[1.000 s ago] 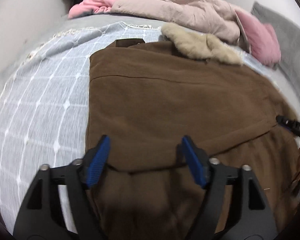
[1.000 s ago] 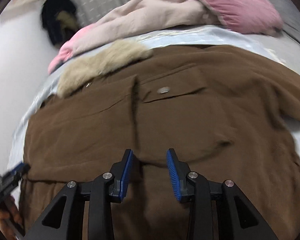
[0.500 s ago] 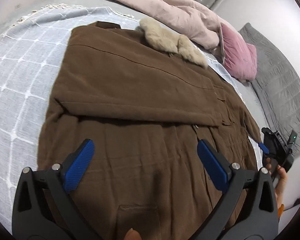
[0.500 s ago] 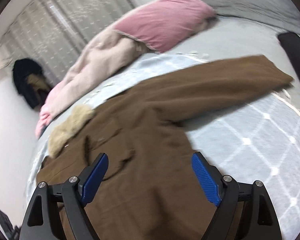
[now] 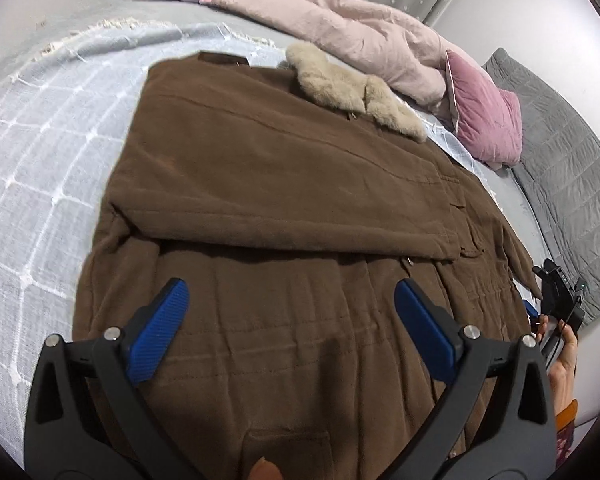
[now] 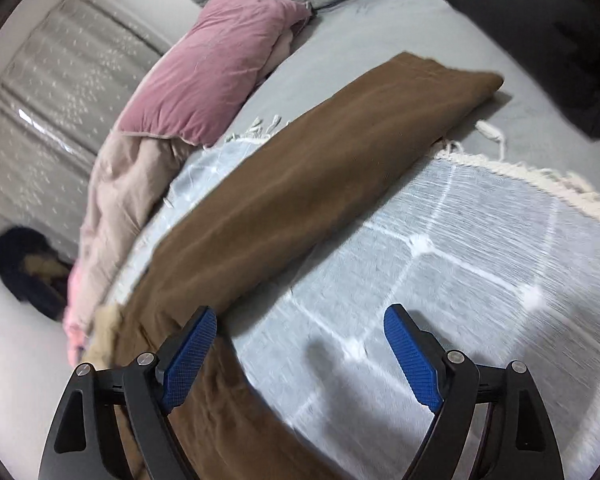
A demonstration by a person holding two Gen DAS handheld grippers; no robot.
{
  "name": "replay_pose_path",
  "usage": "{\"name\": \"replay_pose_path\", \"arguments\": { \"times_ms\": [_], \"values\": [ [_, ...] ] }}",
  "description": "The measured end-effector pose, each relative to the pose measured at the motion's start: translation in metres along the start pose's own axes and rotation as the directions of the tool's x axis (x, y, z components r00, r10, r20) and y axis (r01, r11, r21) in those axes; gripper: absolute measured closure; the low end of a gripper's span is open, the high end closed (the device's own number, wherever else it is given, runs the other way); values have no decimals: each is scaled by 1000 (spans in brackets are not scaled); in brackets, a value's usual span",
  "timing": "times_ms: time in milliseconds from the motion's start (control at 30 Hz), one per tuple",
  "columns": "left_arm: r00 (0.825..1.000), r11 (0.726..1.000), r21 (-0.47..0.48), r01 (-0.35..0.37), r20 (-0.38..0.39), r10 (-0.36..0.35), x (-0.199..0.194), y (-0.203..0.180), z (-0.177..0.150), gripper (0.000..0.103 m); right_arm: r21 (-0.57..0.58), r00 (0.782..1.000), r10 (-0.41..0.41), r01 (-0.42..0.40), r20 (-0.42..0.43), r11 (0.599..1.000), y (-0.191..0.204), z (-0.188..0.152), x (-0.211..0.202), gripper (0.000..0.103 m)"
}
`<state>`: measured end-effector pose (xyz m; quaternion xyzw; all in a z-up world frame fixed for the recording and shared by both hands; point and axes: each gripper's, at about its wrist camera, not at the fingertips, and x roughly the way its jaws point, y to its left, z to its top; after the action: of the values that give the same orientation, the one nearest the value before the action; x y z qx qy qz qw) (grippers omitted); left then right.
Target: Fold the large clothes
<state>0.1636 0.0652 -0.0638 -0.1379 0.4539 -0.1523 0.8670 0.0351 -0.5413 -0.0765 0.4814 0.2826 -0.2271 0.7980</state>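
Both grippers wide open, holding nothing.
Left gripper over brown coat, frame centre; right gripper beside its sleeve.

A bed under a grey grid-patterned throw fills the frame; pale walls rise behind; star-dotted grey curtains hang at upper left.

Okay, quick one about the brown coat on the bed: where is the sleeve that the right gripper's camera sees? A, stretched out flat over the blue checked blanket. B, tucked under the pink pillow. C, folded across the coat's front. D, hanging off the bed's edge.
A: in the right wrist view the sleeve lies straight across the blue checked blanket, its cuff reaching the grey sheet beyond.
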Motion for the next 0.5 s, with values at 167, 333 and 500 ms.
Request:
{"name": "replay_pose_path", "arguments": {
  "times_ms": [167, 333, 500],
  "values": [
    [998, 999, -10, -34, 51, 35, -5, 7, 6, 1, 49, 998, 47, -49, 43, 998, -20, 28, 18, 16],
    [998, 999, -37, -33, 44, 35, -3, 16, 11, 1, 118, 992, 64, -77, 110, 990, -29, 59, 34, 16],
    [997, 998, -33, -55, 49, 57, -3, 18, 12, 1, 114, 992, 8, -22, 122, 993, -20, 82, 52, 17]
  ]
}}
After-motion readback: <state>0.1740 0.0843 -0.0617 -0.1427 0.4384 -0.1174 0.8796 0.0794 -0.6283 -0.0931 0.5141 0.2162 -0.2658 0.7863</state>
